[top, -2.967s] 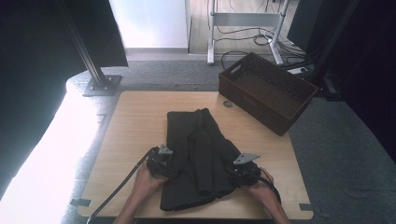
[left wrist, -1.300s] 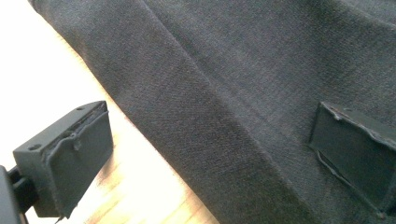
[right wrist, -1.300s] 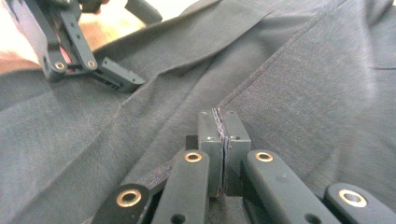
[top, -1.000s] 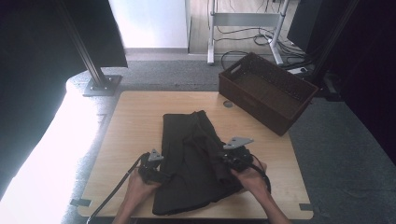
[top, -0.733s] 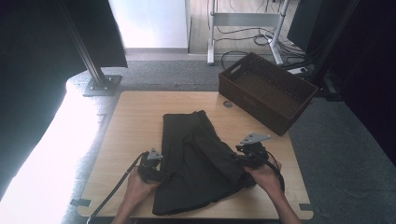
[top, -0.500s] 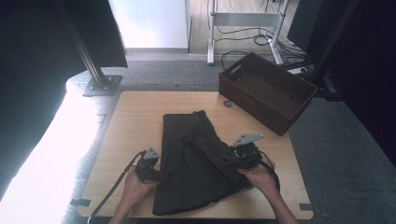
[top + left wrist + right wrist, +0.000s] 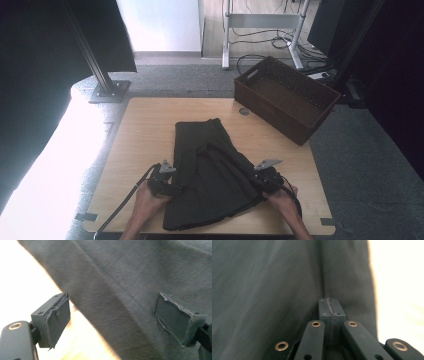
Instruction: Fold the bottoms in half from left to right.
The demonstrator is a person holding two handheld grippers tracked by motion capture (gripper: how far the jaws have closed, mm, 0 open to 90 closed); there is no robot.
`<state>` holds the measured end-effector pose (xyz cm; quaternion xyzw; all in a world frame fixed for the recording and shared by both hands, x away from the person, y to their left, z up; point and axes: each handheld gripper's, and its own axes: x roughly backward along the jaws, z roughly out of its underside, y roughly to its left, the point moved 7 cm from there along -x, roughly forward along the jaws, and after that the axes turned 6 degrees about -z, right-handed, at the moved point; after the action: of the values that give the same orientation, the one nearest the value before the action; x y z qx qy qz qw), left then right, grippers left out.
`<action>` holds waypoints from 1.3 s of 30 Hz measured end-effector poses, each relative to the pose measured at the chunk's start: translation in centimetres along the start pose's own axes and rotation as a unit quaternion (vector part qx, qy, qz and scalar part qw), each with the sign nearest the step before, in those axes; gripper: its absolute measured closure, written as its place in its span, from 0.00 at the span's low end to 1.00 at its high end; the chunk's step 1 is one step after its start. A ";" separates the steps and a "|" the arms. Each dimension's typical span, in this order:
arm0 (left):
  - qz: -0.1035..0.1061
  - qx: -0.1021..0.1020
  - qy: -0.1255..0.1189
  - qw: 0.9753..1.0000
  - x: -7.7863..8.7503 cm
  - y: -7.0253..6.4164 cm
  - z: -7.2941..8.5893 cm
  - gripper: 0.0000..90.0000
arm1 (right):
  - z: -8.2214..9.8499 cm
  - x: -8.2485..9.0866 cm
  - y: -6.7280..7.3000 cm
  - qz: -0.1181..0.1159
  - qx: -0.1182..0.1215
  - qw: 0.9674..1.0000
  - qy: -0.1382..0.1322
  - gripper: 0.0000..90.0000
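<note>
I saw dark cloth [image 7: 212,175] lying folded mid-table [image 7: 145,125]. Left gripper [image 7: 112,317] at its left edge, jaws wide, just been narrowing, cloth under them. Right gripper [image 7: 329,308] pinched tight, possibly on fold; couldn't tell.

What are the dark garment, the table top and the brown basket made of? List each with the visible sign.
Dark garment: seemingly woven cloth, matte charcoal; it creases softly and shows a fine weave in the left gripper view.
Table top: probably light wood or plywood, smooth; faint grain.
Brown basket: looks woven, wicker or similar; textured walls, handle cut-out.
</note>
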<state>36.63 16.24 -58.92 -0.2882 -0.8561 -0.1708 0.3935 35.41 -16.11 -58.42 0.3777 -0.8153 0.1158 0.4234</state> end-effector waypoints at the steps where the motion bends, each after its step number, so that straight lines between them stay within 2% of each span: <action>1: -0.005 0.000 0.003 1.000 0.0 0.4 0.0 0.15 | 0.3 0.1 0.5 -0.007 0.001 1.000 0.002 0.98; 2: -0.009 0.000 0.006 1.000 0.1 0.9 0.0 0.15 | 0.6 0.3 0.9 -0.018 0.002 1.000 0.006 0.98; 4: -0.013 0.001 0.015 1.000 0.2 1.6 0.0 0.16 | 0.5 1.1 1.5 -0.017 0.011 1.000 0.004 0.97; 6: -0.016 0.006 0.009 1.000 0.6 1.7 -0.3 0.20 | -0.7 2.1 1.5 -0.011 0.014 1.000 -0.020 0.83; 8: 0.003 0.013 0.002 1.000 0.8 1.1 -0.6 0.20 | -2.4 2.4 1.1 -0.004 0.016 0.999 -0.041 0.71; 10: 0.018 0.009 0.002 1.000 0.5 0.1 -0.6 0.19 | -4.6 2.0 0.6 0.004 0.023 0.998 -0.064 0.62; 13: 0.018 0.005 0.007 1.000 -0.1 -0.6 -0.4 0.18 | -7.4 0.0 0.2 0.003 0.031 0.997 -0.072 0.53; 15: 0.013 0.007 0.008 1.000 -0.3 -0.6 -0.3 0.18 | -8.5 -1.8 -0.3 0.007 0.036 0.997 -0.062 0.56; 17: 0.008 0.004 0.009 1.000 -0.3 -0.4 -0.2 0.18 | -8.7 -3.5 -0.9 0.009 0.033 0.999 -0.040 0.83; 18: 0.009 0.002 0.010 1.000 -0.3 -0.3 -0.2 0.18 | -8.4 -4.1 -1.2 0.007 0.028 0.999 -0.031 0.92; 21: 0.017 0.006 0.017 1.000 -0.4 0.3 -0.2 0.18 | -7.3 -4.8 -1.2 -0.014 0.011 1.000 -0.020 0.94; 23: 0.018 0.008 0.023 1.000 -0.3 0.9 -0.1 0.18 | -6.3 -4.6 -0.7 -0.025 0.007 1.000 -0.017 0.94; 26: 0.012 0.005 0.029 0.999 0.0 1.6 0.1 0.18 | -4.7 -3.7 0.9 -0.045 0.014 0.999 -0.010 0.94; 28: 0.022 -0.005 0.031 0.999 0.3 1.6 0.1 0.20 | -3.7 -3.0 1.9 -0.053 0.018 0.998 -0.004 0.93; 29: 0.027 -0.014 0.028 0.999 0.5 1.5 0.0 0.24 | -3.6 -2.6 2.1 -0.054 0.022 0.998 -0.006 0.90; 30: 0.018 -0.019 0.024 0.999 0.9 1.6 -0.3 0.27 | -3.7 -2.2 2.2 -0.052 0.024 0.998 -0.010 0.82; 31: 0.011 -0.022 0.015 1.000 1.3 1.8 -0.6 0.29 | -4.1 -1.7 2.2 -0.045 0.026 0.998 -0.018 0.75; 33: 0.020 -0.012 -0.003 1.000 1.9 2.0 -1.5 0.31 | -5.5 -0.8 2.0 -0.040 0.026 0.998 -0.040 0.66; 35: 0.022 -0.011 -0.010 1.000 2.1 2.1 -2.3 0.32 | -7.1 -0.3 1.7 -0.032 0.025 0.997 -0.059 0.62; 39: 0.026 -0.019 0.001 0.999 1.1 2.2 -3.0 0.38 | -10.1 -1.2 0.6 -0.018 0.015 0.997 -0.074 0.57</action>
<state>39.22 16.77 -56.03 -0.3171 -0.8448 -0.1767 0.3930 41.47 -9.94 -53.05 0.4061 -0.8355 0.0925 0.3584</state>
